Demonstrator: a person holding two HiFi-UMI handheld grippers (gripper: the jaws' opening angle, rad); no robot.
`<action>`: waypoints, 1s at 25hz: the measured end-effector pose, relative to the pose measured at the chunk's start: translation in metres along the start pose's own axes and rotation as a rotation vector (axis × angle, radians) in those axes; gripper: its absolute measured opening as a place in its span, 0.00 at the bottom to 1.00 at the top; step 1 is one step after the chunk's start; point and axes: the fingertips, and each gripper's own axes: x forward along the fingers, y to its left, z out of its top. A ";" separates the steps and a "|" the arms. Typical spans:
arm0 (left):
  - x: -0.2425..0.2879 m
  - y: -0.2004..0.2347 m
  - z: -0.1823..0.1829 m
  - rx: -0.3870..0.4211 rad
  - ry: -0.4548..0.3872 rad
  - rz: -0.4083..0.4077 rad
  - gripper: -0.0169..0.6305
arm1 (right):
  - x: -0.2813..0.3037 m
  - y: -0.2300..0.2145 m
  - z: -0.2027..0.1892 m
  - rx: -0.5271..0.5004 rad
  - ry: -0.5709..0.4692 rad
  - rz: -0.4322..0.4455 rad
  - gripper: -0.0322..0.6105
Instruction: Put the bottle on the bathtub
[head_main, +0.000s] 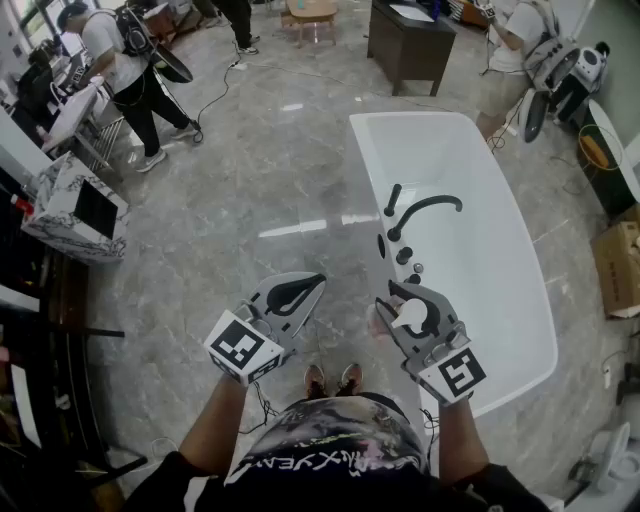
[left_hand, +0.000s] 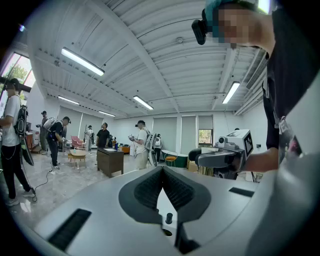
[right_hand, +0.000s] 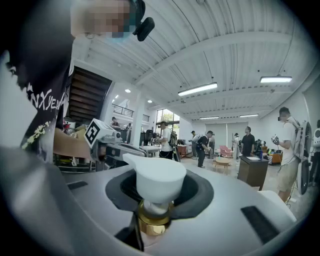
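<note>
The right gripper (head_main: 404, 302) is clamped on the bottle (right_hand: 155, 181) at its gold collar, under the white pump cap. It is held above the near rim of the bathtub (head_main: 365, 150), near the faucet (head_main: 425, 207). The left gripper (head_main: 312, 284) is closed and empty. The rim looks narrow, rounded and slick. A bottle set down off-centre or tilted would likely topple into the tub or onto the floor.

Bathtub (head_main: 480, 270) right of centre, running away from viewer. Faucet (head_main: 425, 208) on its left rim. Right gripper (head_main: 397, 296) at same rim, nearer viewer than faucet, bottle (head_main: 408, 316) between its jaws. Left gripper (head_main: 316, 284) to its left, above floor (head_main: 250, 200). Desk (head_main: 405, 45) beyond bathtub. Box (head_main: 618, 265) right of bathtub.
</note>
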 end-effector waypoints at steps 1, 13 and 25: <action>0.001 0.001 0.001 -0.001 -0.001 0.000 0.05 | 0.001 -0.001 0.001 -0.001 0.000 0.001 0.22; 0.003 0.000 -0.001 0.000 -0.003 -0.010 0.05 | 0.001 -0.001 -0.003 -0.019 0.009 -0.008 0.22; 0.005 -0.004 -0.003 0.001 0.008 -0.014 0.05 | -0.002 -0.005 -0.009 0.011 0.009 -0.022 0.23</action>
